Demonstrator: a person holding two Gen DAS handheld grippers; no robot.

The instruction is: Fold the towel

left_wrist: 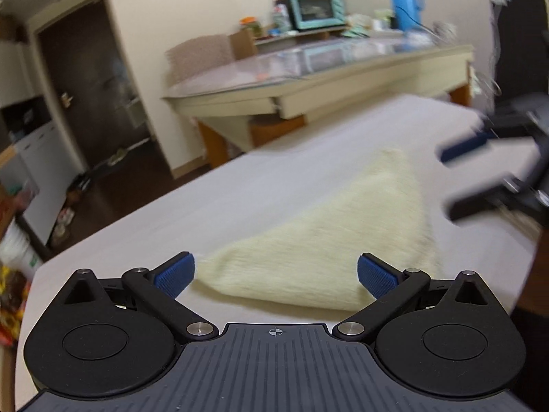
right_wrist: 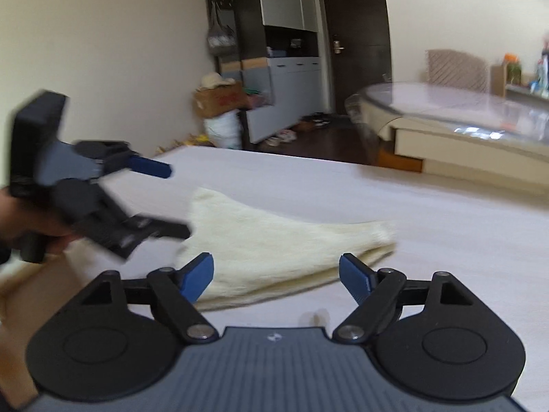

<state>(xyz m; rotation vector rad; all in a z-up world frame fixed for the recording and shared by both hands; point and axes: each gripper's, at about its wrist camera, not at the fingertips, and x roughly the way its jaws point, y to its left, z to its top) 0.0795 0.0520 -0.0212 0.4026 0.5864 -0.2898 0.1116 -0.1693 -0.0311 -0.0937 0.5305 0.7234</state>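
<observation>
Both my hand-held grippers, left (left_wrist: 276,276) and right (right_wrist: 276,276), hang spread and empty; the folded towel (left_wrist: 329,240) near the bed (left_wrist: 240,185) edge could slump open.

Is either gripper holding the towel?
No. The left gripper and right gripper both stand open, and the towel lies loose on the bed.
</observation>
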